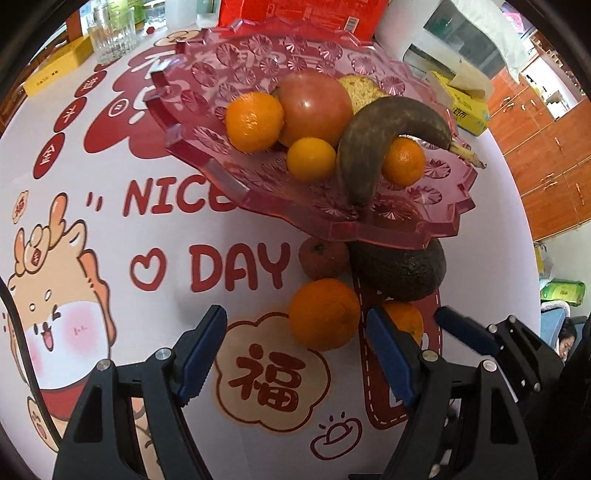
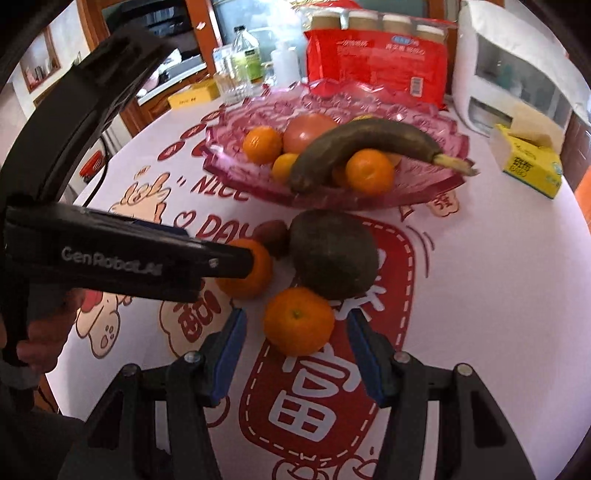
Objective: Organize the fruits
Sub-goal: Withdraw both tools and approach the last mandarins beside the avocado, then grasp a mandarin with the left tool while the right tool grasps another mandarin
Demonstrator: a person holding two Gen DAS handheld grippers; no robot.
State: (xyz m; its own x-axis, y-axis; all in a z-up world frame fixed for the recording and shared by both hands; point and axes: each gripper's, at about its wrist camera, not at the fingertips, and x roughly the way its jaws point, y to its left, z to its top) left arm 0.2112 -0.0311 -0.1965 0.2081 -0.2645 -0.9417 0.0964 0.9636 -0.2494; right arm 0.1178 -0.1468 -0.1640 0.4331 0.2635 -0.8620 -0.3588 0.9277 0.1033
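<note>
A pink plastic tray (image 1: 192,96) (image 2: 439,122) holds several oranges, a reddish round fruit (image 1: 314,107) and a dark banana (image 1: 373,147) (image 2: 354,142). In front of it on the table lie a dark avocado (image 1: 402,269) (image 2: 332,254), a small brownish fruit (image 1: 323,258) (image 2: 271,236) and two oranges. My left gripper (image 1: 295,332) stands open, and the left orange (image 1: 323,314) (image 2: 255,277) sits just past its fingertips. My right gripper (image 2: 297,332) is open around the right orange (image 1: 406,319) (image 2: 298,320), pads apart from it. One right finger (image 1: 465,332) shows in the left wrist view.
The round table has a white cloth with red print (image 1: 236,266). Behind the tray stand a red package (image 2: 376,59), bottles (image 2: 245,51), a glass (image 1: 110,33), yellow boxes (image 2: 528,162) and a white appliance (image 2: 517,74). A hand (image 2: 44,332) holds the left gripper's handle.
</note>
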